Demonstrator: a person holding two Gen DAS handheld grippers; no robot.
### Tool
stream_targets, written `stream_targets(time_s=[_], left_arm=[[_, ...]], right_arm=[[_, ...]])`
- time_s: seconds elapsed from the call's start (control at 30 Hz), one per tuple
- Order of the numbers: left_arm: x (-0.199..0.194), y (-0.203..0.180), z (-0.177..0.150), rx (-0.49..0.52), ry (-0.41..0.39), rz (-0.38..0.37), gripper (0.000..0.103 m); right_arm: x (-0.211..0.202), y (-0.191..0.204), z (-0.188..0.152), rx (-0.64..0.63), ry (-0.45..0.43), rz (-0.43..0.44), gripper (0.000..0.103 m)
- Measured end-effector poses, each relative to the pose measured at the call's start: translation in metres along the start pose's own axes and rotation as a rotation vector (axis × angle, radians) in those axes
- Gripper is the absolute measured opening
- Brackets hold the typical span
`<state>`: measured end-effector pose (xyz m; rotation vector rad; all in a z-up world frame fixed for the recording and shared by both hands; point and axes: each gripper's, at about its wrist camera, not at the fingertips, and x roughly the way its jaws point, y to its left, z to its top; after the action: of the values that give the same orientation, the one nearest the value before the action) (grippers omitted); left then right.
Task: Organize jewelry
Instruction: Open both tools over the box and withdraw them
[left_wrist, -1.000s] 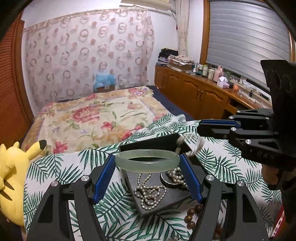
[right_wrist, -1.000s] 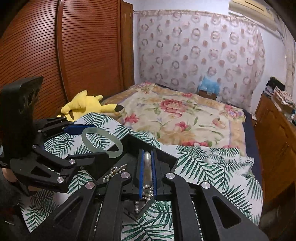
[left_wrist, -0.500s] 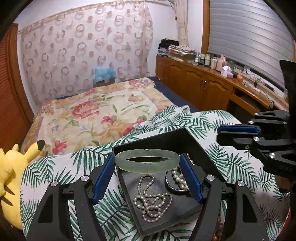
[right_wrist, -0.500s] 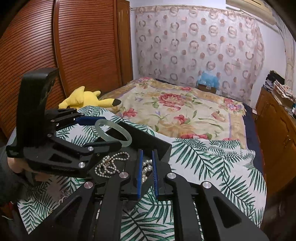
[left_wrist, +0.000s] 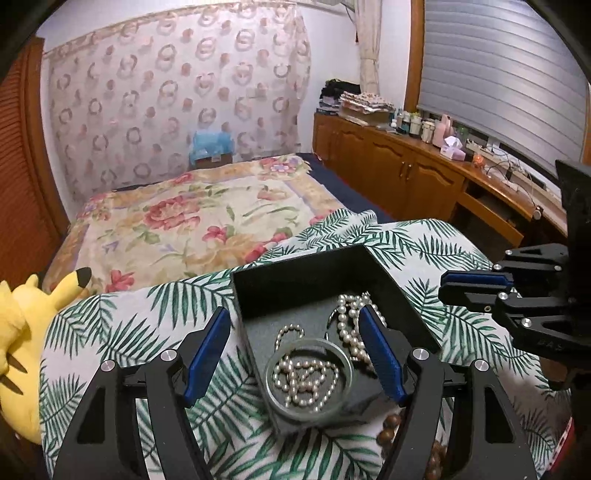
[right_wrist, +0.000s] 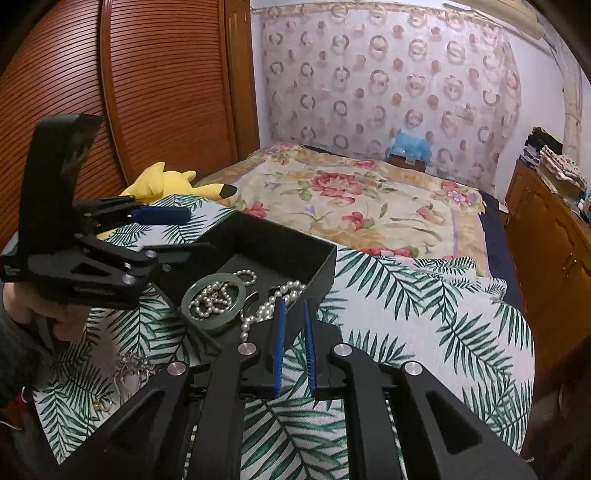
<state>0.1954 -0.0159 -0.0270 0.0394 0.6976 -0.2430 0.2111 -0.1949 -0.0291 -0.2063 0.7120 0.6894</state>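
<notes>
A pale green jade bangle (left_wrist: 272, 396) lies flat in the black jewelry box (left_wrist: 295, 273), over a coiled pearl necklace (left_wrist: 303, 376). Another pearl strand (left_wrist: 351, 317) lies to its right. The bangle also shows in the right wrist view (right_wrist: 221, 325), inside the box (right_wrist: 295, 243). My left gripper (left_wrist: 295, 354) is open and empty, its fingers on either side of the bangle and above it. My right gripper (right_wrist: 294, 325) is empty, its blue pads a narrow gap apart, at the box's near edge beside the pearl strand (right_wrist: 269, 306).
The box sits on a palm-leaf cloth (right_wrist: 424, 314). Brown wooden beads (left_wrist: 391, 428) lie in front of the box. Silver and gold pieces (right_wrist: 125, 373) lie on the cloth at the left. A yellow plush toy (left_wrist: 14, 332) sits at the left edge. A floral bed (left_wrist: 192, 221) lies behind.
My left gripper opened and let go of the jade bangle, which now lies in the box over the pearls. My right gripper drew back from the box, its pads slightly apart.
</notes>
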Motion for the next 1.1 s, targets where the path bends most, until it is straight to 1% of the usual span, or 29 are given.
stream_targets(time_s=[0.27,0.5,0.53,0.6,0.73,0.77,0.83,1.03,1.1], left_arm=[[-0.031,0.003,-0.023,-0.021,-0.007,0.007,0.069],[-0.051,0.006,-0.058,-0.05,0.01,0.002,0.07],[-0.053,0.006,-0.063,-0.053,0.013,0.001,0.07],[-0.057,0.006,-0.071,-0.059,0.017,0.003,0.07],[-0.066,0.007,-0.085,-0.075,0.021,0.003,0.07],[-0.067,0.008,-0.088,-0.077,0.021,0.003,0.071],[-0.071,0.008,-0.094,-0.086,0.021,0.002,0.078],[-0.08,0.006,-0.111,-0.091,0.028,0.004,0.078],[-0.082,0.005,-0.115,-0.099,0.034,0.004,0.079]], right_arm=[[-0.014,0.018,-0.019,0.02,-0.001,0.017,0.011],[-0.013,0.038,-0.039,0.035,0.025,0.034,0.012],[-0.012,0.04,-0.043,0.036,0.029,0.034,0.013],[-0.01,0.046,-0.05,0.041,0.037,0.036,0.022],[-0.008,0.054,-0.058,0.045,0.05,0.037,0.024],[-0.008,0.056,-0.06,0.046,0.055,0.034,0.025],[-0.006,0.059,-0.062,0.05,0.062,0.034,0.025],[0.003,0.061,-0.067,0.091,0.08,0.057,0.026],[0.006,0.062,-0.067,0.103,0.088,0.066,0.032]])
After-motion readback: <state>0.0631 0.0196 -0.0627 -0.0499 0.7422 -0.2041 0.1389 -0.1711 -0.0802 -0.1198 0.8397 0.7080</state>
